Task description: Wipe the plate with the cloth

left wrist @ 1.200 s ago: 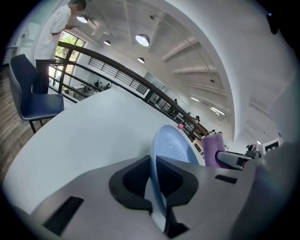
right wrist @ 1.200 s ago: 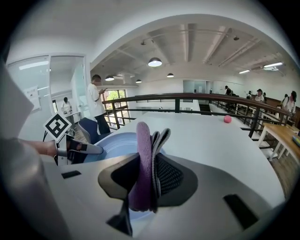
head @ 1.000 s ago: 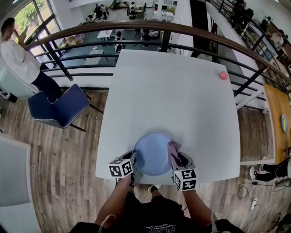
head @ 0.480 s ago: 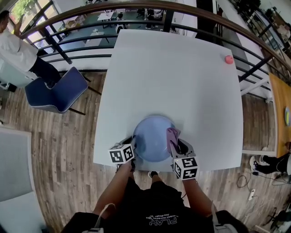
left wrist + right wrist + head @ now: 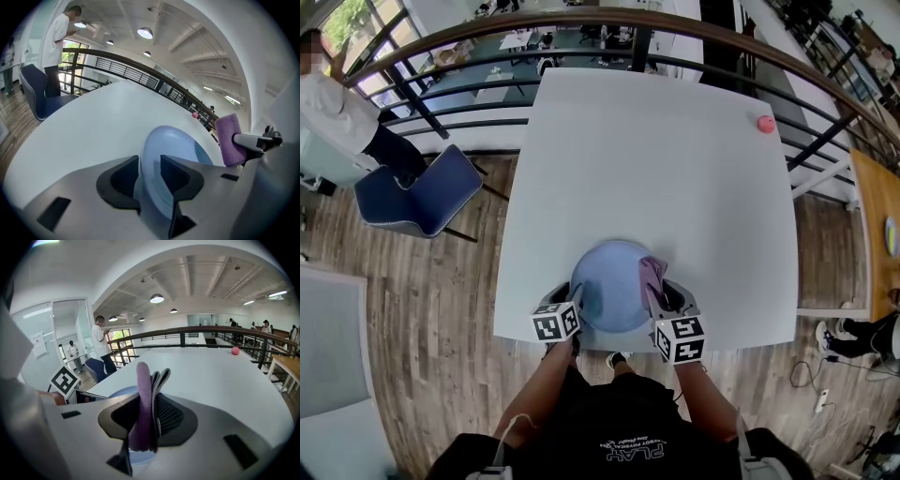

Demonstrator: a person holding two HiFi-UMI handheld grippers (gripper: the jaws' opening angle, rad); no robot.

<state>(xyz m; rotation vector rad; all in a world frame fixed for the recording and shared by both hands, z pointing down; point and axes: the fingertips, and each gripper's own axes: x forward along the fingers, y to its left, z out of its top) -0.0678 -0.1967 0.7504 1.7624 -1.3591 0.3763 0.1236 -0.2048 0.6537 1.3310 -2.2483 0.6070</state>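
While the left claw (image 5: 150, 161) stands with its jaws apart, the near-left rim of the plate (image 5: 614, 286) sits in the gap between them. The pads appear to be clear of it, though the angle makes that hard to judge. Those jaws have just been opening. The right claw (image 5: 149, 399) is closed tight on the folded cloth (image 5: 143, 394), which sticks up from between its jaws and, in the head view, lies against the plate's right rim. Compared with a second ago, the plate keeps its place at the near edge of the white surface (image 5: 675, 169), between the two claws. The cloth has not left that right rim, and only the spread of the left jaws is different. The plate is round, pale blue and smooth, with a shallow raised rim. The cloth is purple and fuzzy, doubled over on itself.
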